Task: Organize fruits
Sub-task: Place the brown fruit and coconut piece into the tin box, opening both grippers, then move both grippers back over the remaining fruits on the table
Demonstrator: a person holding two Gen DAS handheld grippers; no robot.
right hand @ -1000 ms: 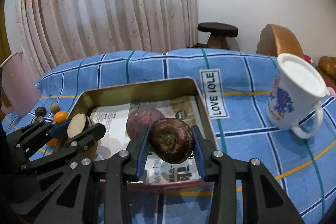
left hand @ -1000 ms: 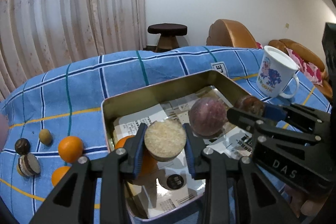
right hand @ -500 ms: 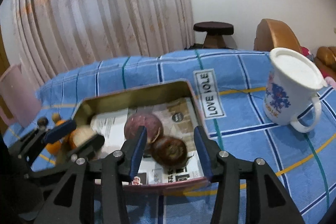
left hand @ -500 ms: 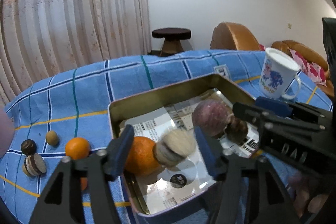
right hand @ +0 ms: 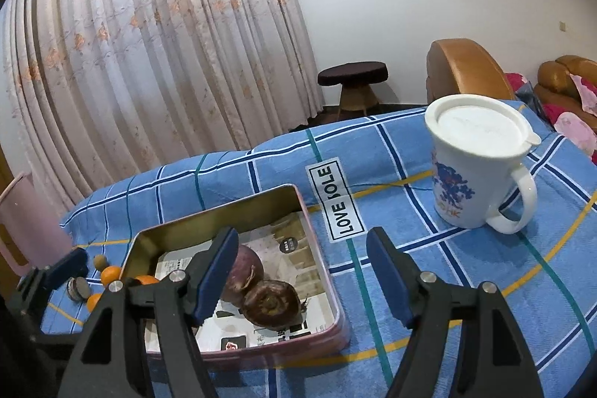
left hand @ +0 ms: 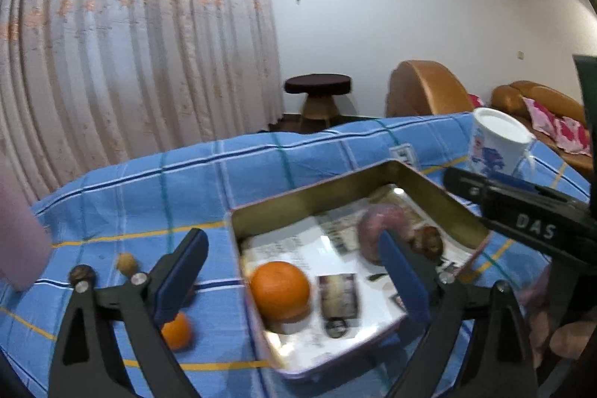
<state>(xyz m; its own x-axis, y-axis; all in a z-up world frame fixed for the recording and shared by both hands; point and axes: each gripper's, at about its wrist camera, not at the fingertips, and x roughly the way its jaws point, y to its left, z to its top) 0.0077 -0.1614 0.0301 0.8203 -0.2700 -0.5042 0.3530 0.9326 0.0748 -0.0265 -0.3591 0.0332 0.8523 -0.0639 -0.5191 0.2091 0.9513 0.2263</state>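
The left hand-held gripper (left hand: pixel 293 265) gapes wide and holds nothing; an orange (left hand: pixel 280 290) lies in the tin tray (left hand: pixel 309 202) between its fingers. The right hand-held gripper (right hand: pixel 302 273) is equally spread and empty, a brown bulb (right hand: pixel 270 303) and purple fruit (right hand: pixel 244 267) touching just ahead-left of it

Left gripper (left hand: pixel 294 263) gapes wide above the metal tin (left hand: pixel 440 191), where an orange (left hand: pixel 280 290) sits (blurred fruits beside it).
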